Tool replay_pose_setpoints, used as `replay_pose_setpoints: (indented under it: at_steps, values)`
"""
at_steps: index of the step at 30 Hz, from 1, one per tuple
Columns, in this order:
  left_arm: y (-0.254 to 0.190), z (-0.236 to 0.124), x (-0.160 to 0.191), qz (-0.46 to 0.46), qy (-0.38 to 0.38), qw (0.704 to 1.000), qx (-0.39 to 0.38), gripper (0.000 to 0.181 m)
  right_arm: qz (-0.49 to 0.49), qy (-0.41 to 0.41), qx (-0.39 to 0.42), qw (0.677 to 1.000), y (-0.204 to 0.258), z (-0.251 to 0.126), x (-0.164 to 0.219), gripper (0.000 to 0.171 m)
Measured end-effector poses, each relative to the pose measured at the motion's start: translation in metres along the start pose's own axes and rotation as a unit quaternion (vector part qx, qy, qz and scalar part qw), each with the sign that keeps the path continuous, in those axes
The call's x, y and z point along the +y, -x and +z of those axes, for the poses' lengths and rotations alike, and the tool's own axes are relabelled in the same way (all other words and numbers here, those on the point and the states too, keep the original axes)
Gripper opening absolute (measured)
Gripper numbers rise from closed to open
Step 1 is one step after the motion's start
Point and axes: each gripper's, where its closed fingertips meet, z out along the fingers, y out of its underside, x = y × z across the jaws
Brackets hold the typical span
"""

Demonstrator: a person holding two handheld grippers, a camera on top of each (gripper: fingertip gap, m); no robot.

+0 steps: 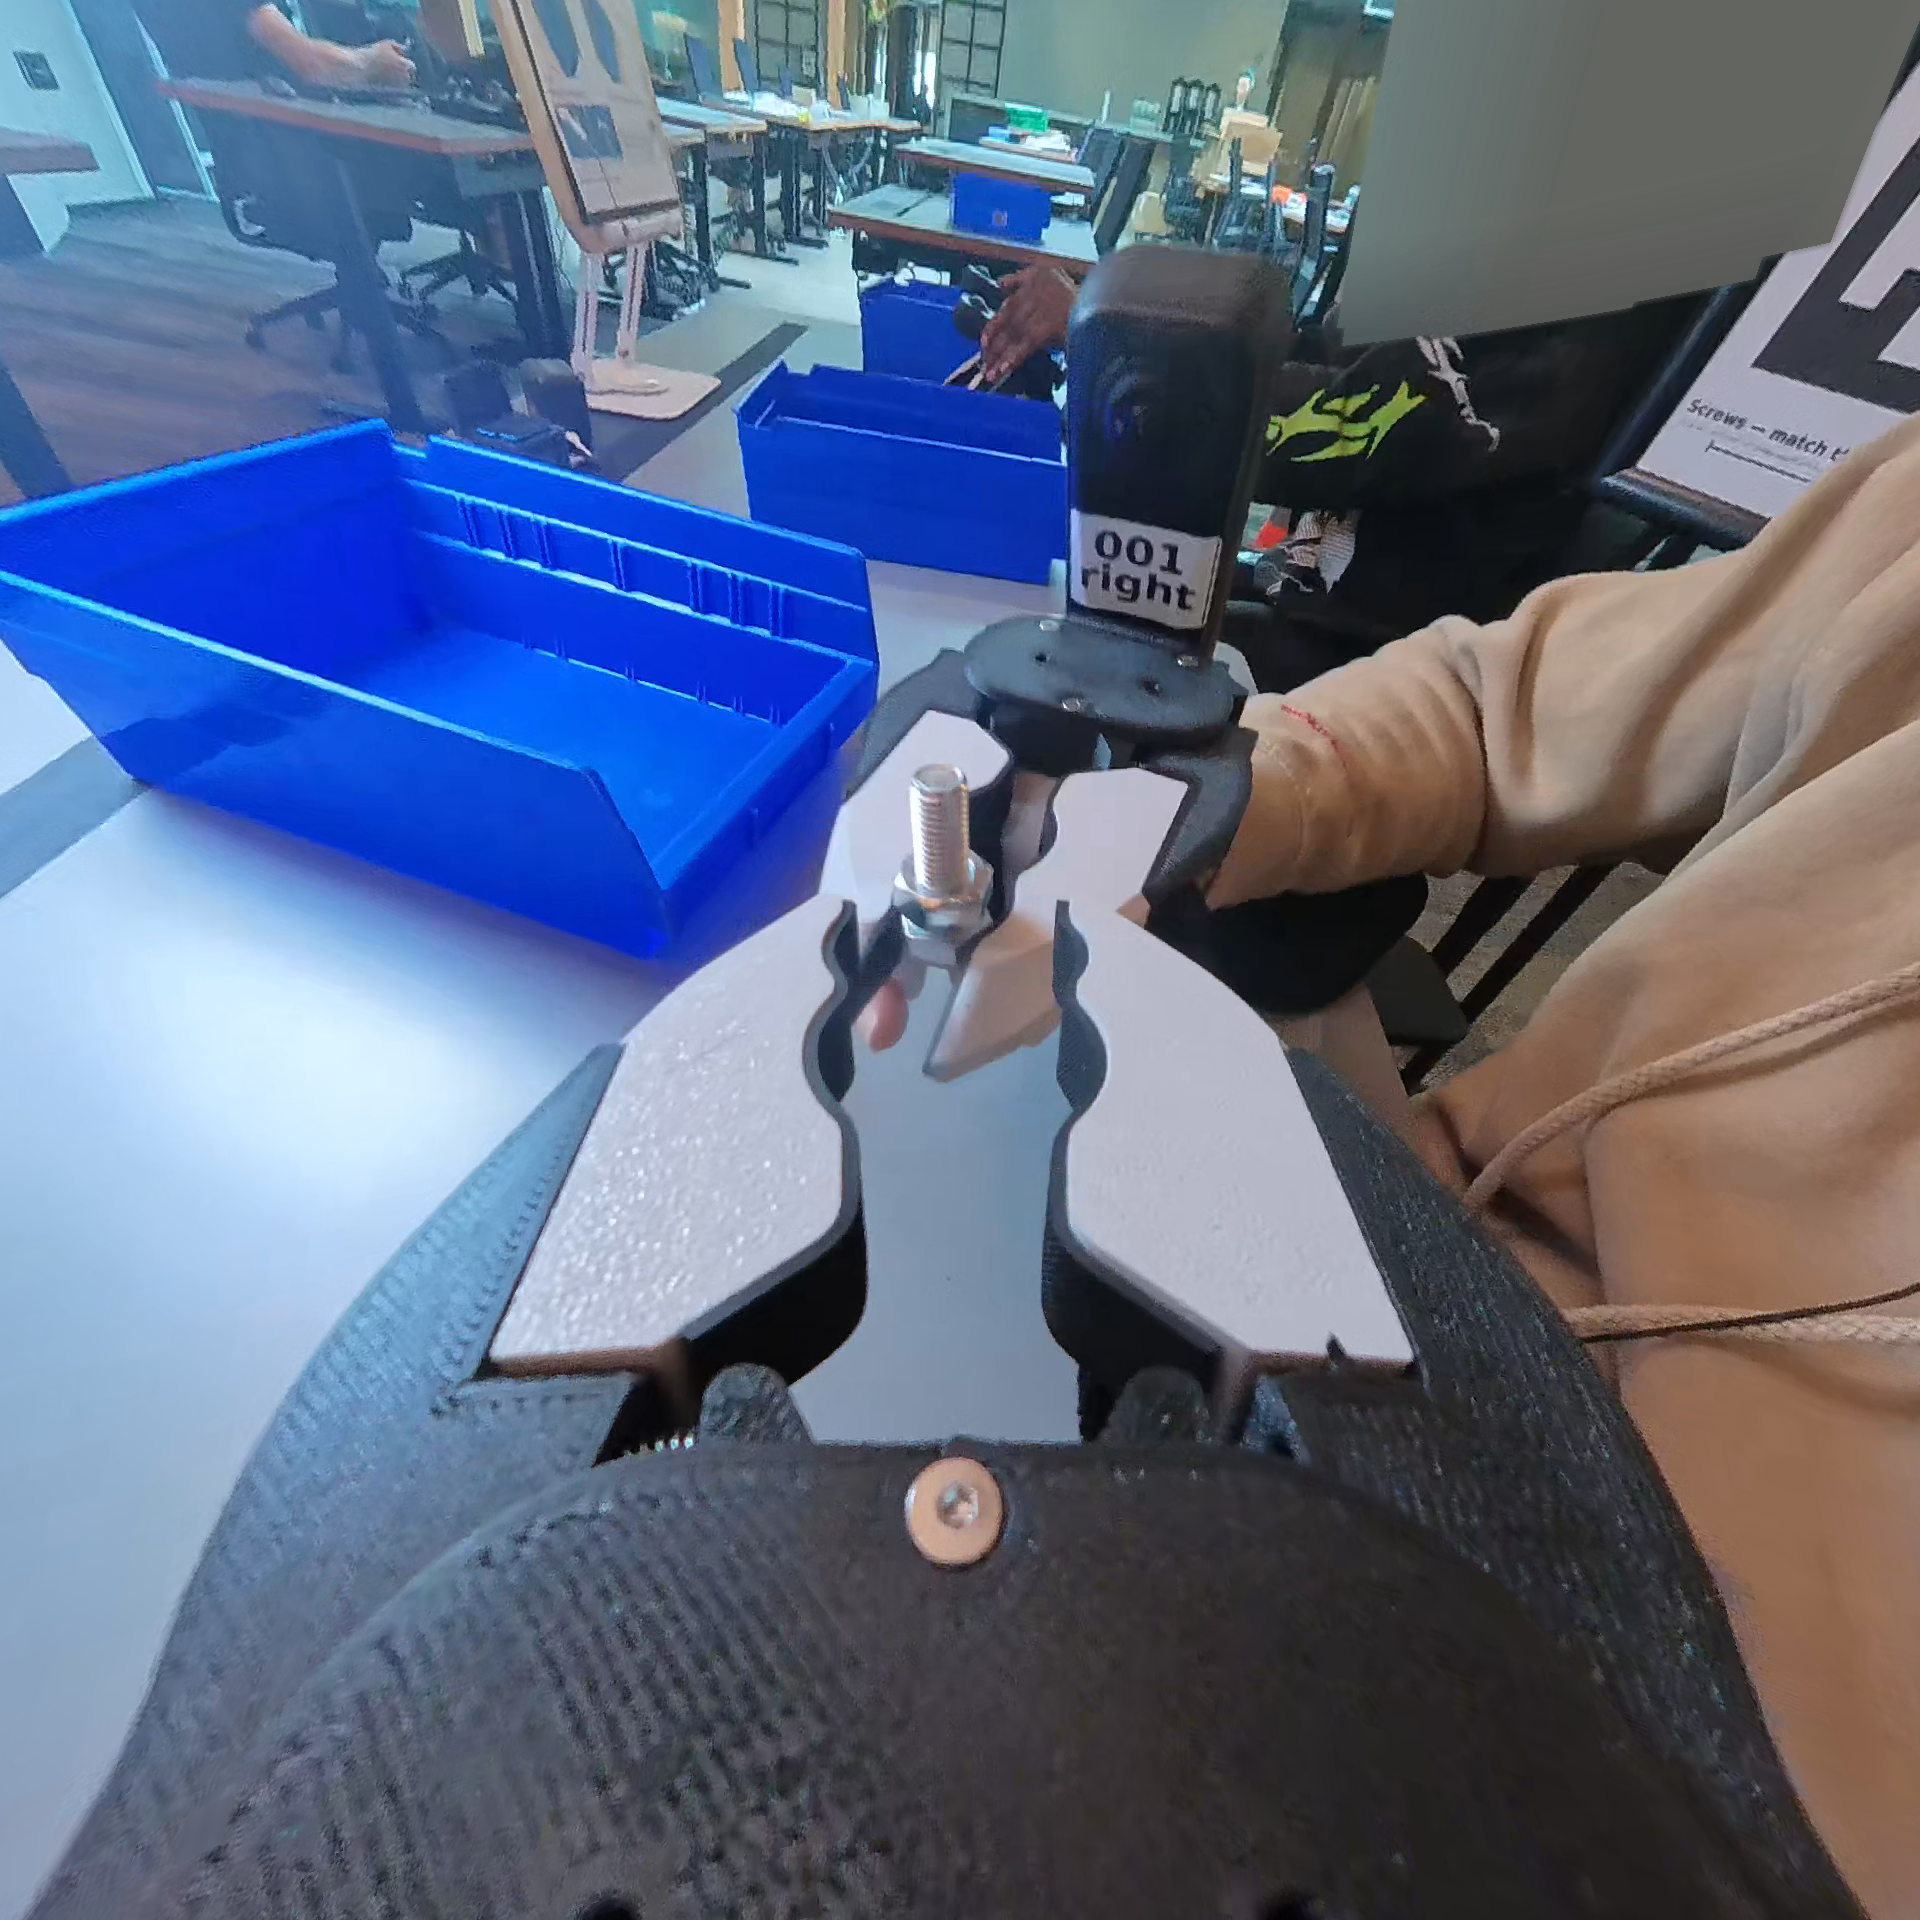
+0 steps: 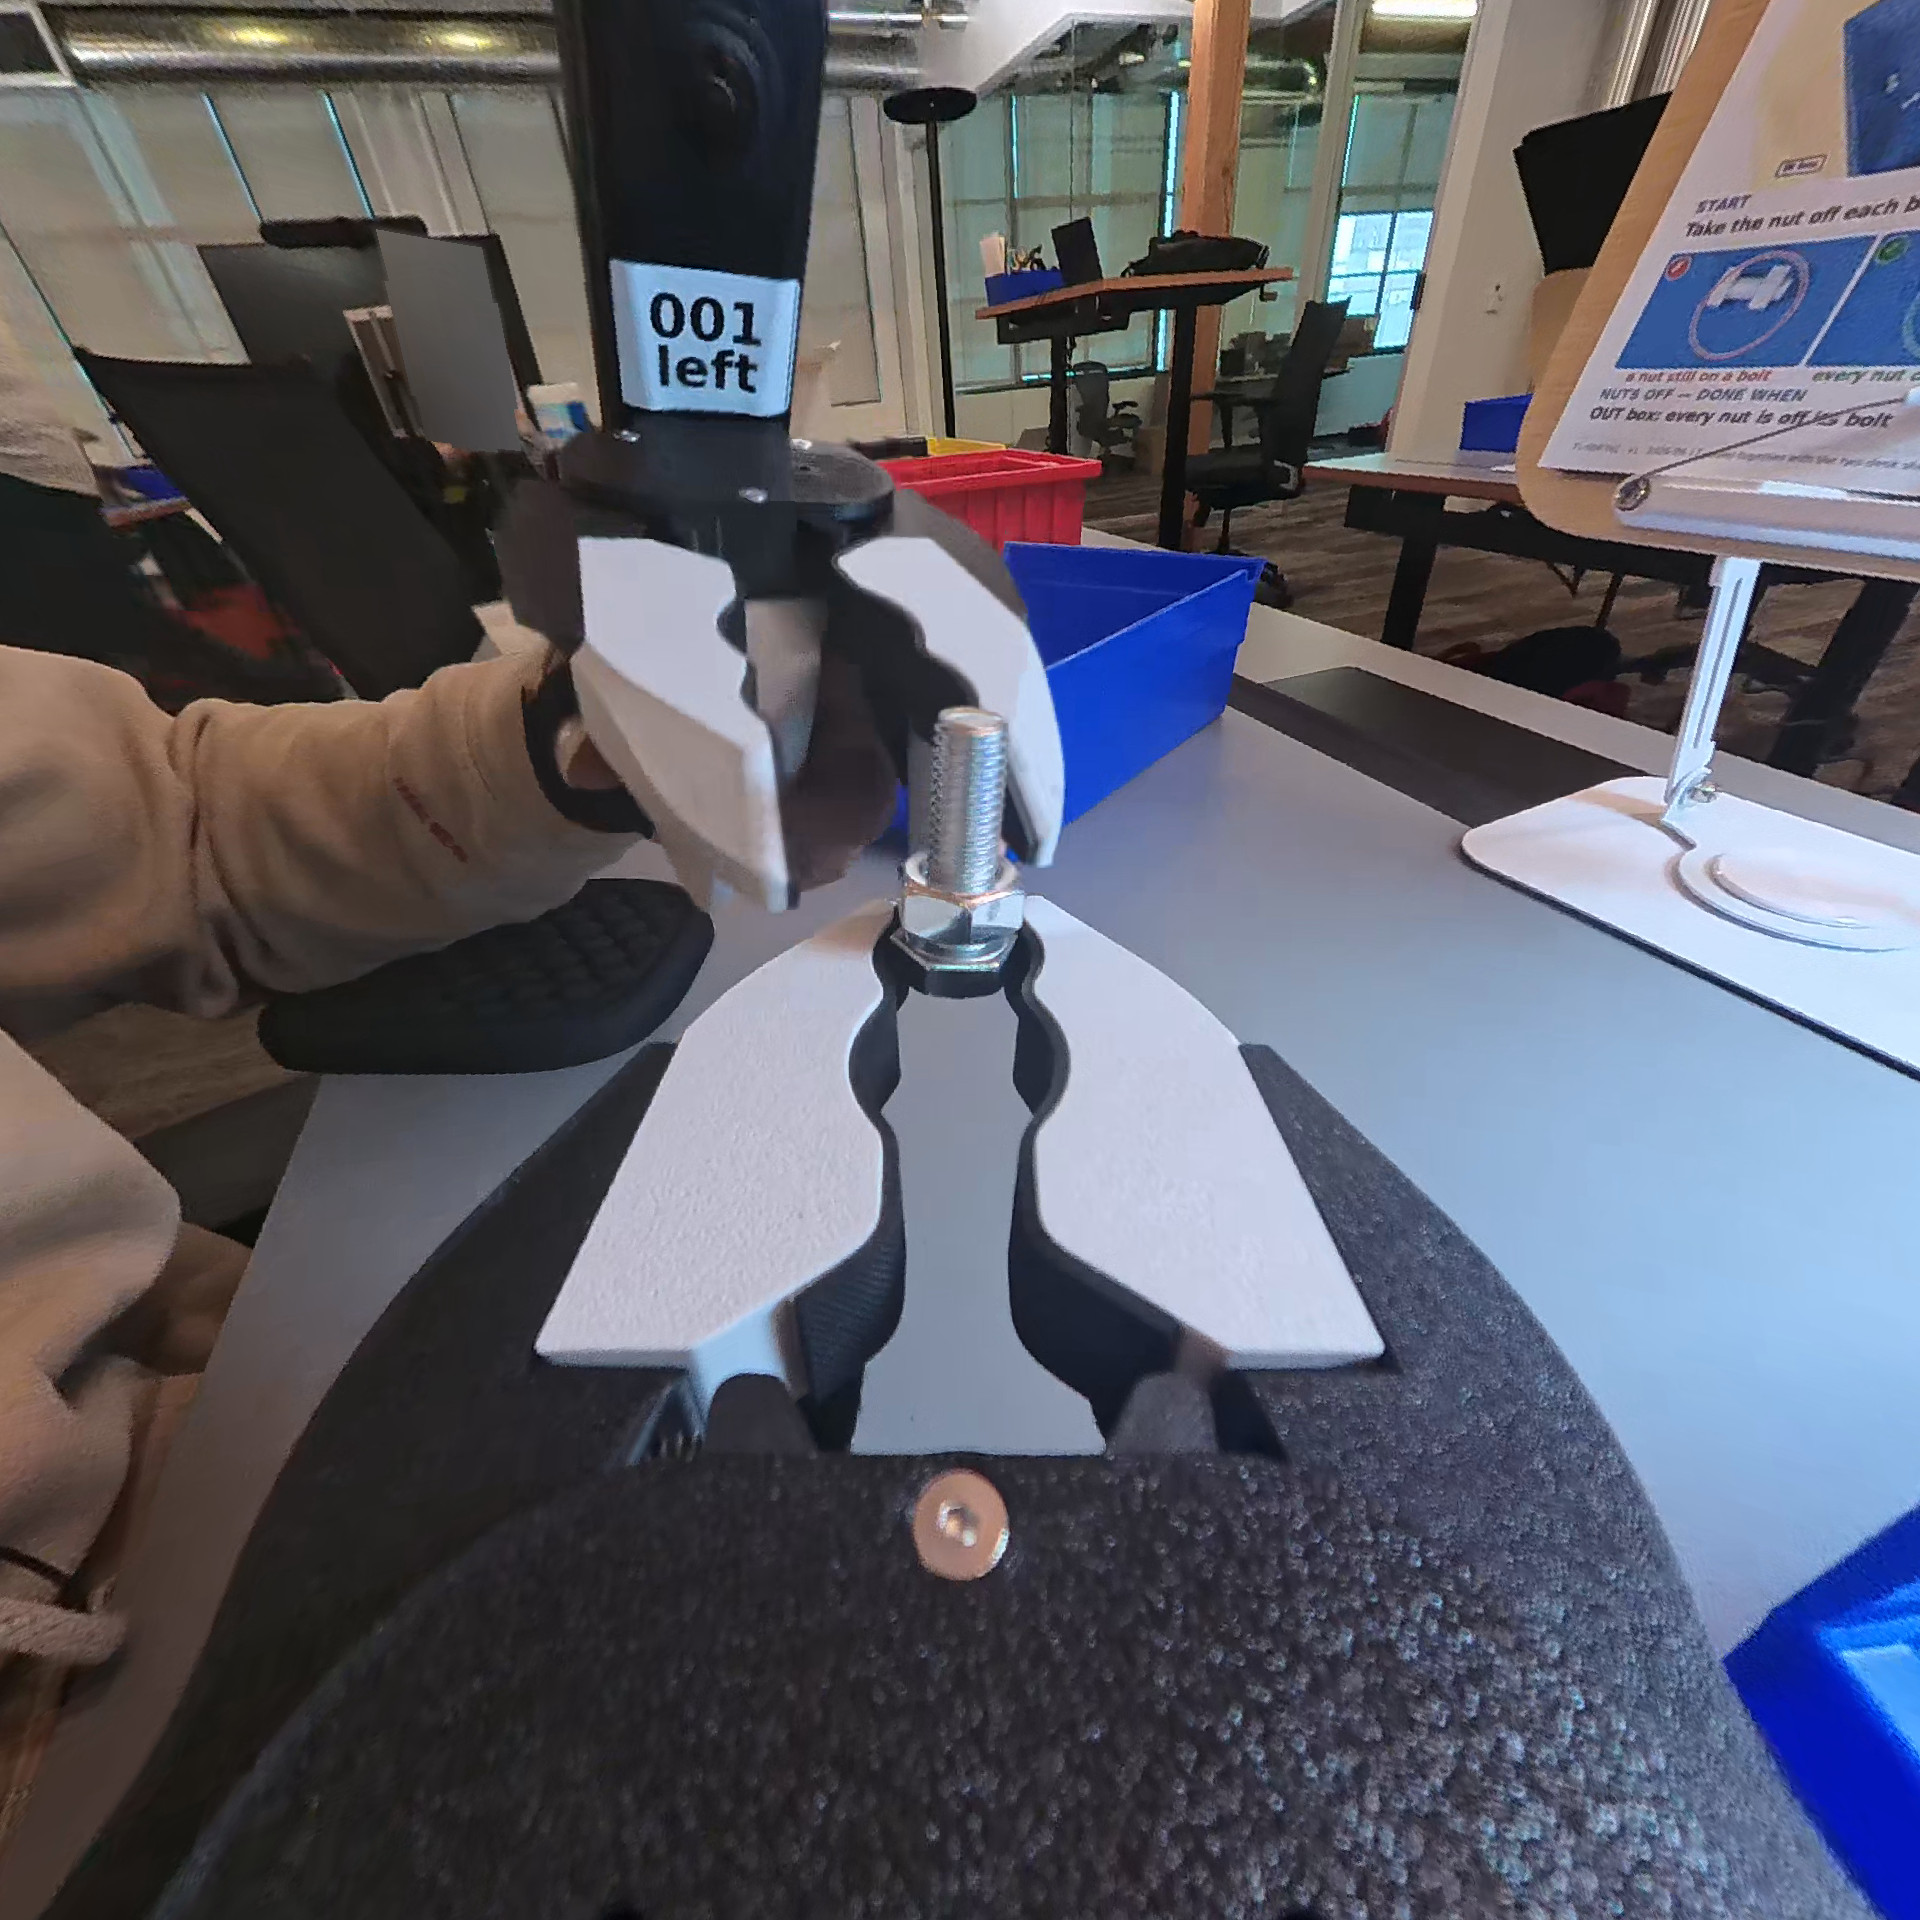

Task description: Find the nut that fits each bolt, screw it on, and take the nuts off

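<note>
Left wrist view: bolt (image 1: 940, 831) upright between two claws, nut (image 1: 940, 896) low on its thread.
If the left claw (image 1: 956, 940), gaping around the nut without gripping, closes off-centre, the bolt may tilt or slip from the right claw (image 2: 961, 951), which pinches its head above the desk (image 2: 1455, 1091).

The grey bench (image 1: 260, 1091) holds a big blue bin (image 1: 436, 665), with another blue bin (image 1: 904, 468) behind it. A white sign stand (image 2: 1704, 883) sits there too.
</note>
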Motion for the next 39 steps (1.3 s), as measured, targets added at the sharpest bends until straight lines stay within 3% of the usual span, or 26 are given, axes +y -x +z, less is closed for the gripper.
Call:
replay_pose_setpoints:
  at_steps: [5, 6, 7, 14, 17, 18, 19, 25, 27, 29, 31, 36, 38, 39]
  values:
    - [-0.01, 0.001, 0.006, 0.001, 0.009, 1.0, 0.005, 0.034, 0.0, 0.011, 0.0, 1.0, 0.0, 0.002, 0.005, 0.017]
    - [-0.024, -0.003, 0.005, 0.009, 0.004, 0.999, 0.044, 0.012, 0.001, 0.012, 0.008, 1.0, -0.003, 0.002, 0.005, 0.017]
    - [-0.032, -0.007, -0.001, 0.002, -0.017, 0.998, 0.066, 0.01, 0.005, 0.013, 0.017, 1.0, -0.006, 0.001, 0.005, 0.017]
    - [-0.002, 0.0, 0.006, 0.009, -0.021, 0.999, -0.035, 0.043, -0.003, 0.027, 0.001, 1.0, 0.004, 0.006, 0.009, 0.017]
    - [-0.012, 0.0, 0.012, 0.015, 0.007, 1.0, -0.016, 0.036, 0.001, 0.035, 0.001, 0.999, 0.004, 0.006, 0.01, 0.017]
    - [-0.022, -0.006, 0.009, 0.021, 0.002, 1.0, 0.018, 0.012, 0.009, 0.037, 0.008, 0.999, 0.001, 0.005, 0.01, 0.017]
    - [-0.028, -0.01, 0.001, 0.008, -0.018, 0.999, 0.037, 0.015, 0.017, 0.038, 0.016, 0.999, -0.004, 0.003, 0.01, 0.017]
    - [-0.003, 0.0, 0.01, 0.018, -0.015, 0.999, -0.039, 0.05, 0.003, 0.067, 0.005, 0.998, 0.002, 0.006, 0.015, 0.017]
    - [-0.011, 0.001, 0.015, 0.016, 0.002, 1.0, -0.017, 0.042, 0.002, 0.074, 0.003, 0.997, 0.003, 0.007, 0.017, 0.017]
    - [-0.028, -0.009, 0.011, 0.023, -0.004, 0.999, 0.044, 0.009, 0.015, 0.075, 0.014, 0.997, -0.004, 0.004, 0.017, 0.016]
    - [-0.025, -0.016, -0.002, 0.008, -0.035, 0.999, 0.039, 0.015, 0.016, 0.078, 0.025, 0.997, -0.011, 0.001, 0.017, 0.016]
    - [-0.007, -0.002, 0.009, -0.001, -0.028, 1.0, -0.008, 0.054, 0.005, 0.085, 0.0, 0.996, 0.002, 0.006, 0.019, 0.016]
    - [-0.014, 0.001, 0.014, -0.002, -0.012, 1.0, 0.007, 0.049, 0.004, 0.085, -0.004, 0.996, 0.004, 0.006, 0.018, 0.016]
    - [-0.018, -0.003, 0.012, 0.005, -0.013, 1.0, 0.02, 0.031, 0.006, 0.082, -0.001, 0.997, 0.002, 0.005, 0.016, 0.016]
